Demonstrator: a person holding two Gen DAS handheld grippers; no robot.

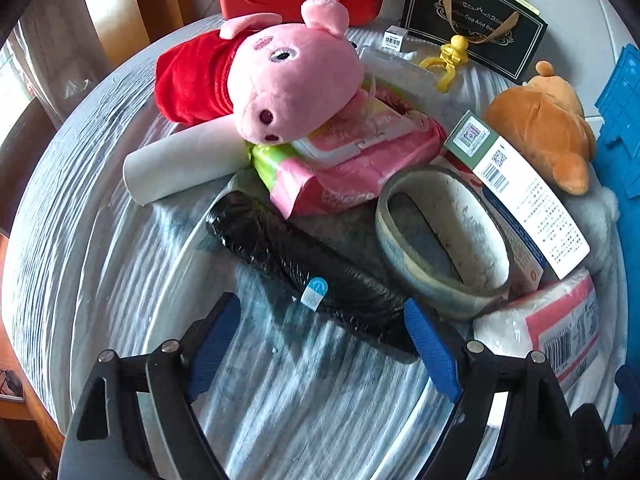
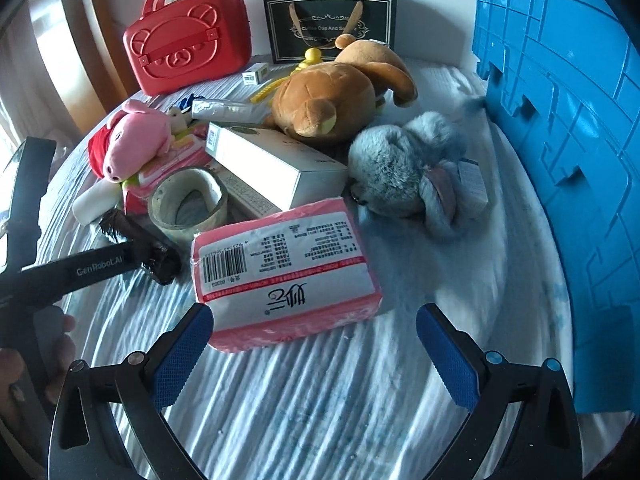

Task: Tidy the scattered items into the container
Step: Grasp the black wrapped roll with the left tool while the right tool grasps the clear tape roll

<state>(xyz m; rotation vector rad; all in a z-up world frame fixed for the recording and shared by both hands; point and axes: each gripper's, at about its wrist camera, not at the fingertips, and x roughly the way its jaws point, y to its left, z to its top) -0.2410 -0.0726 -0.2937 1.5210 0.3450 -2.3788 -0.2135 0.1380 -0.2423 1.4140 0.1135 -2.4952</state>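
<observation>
On the striped bed cover (image 1: pixel 280 400), my left gripper (image 1: pixel 324 344) is open and points down. The near end of a black wrapped roll (image 1: pixel 304 264) lies between its blue pads, close to the right one. My right gripper (image 2: pixel 316 356) is open too, and the near edge of a pink tissue pack (image 2: pixel 284 272) sits between its fingertips. Behind lie a tape ring (image 1: pixel 440 240), a pink pig plush (image 1: pixel 288 80), a pink wipes pack (image 1: pixel 340 160), a white box (image 2: pixel 276 164), a brown bear plush (image 2: pixel 332 96) and a grey plush (image 2: pixel 404 164). The blue crate (image 2: pixel 560 140) stands at the right.
A red bear-faced case (image 2: pixel 188 48) and a black gift bag (image 2: pixel 332 24) stand at the back by the wall. A white paper roll (image 1: pixel 180 164) and a yellow toy (image 1: pixel 448 60) lie among the pile. A person's hand (image 2: pixel 36 360) shows at the left edge.
</observation>
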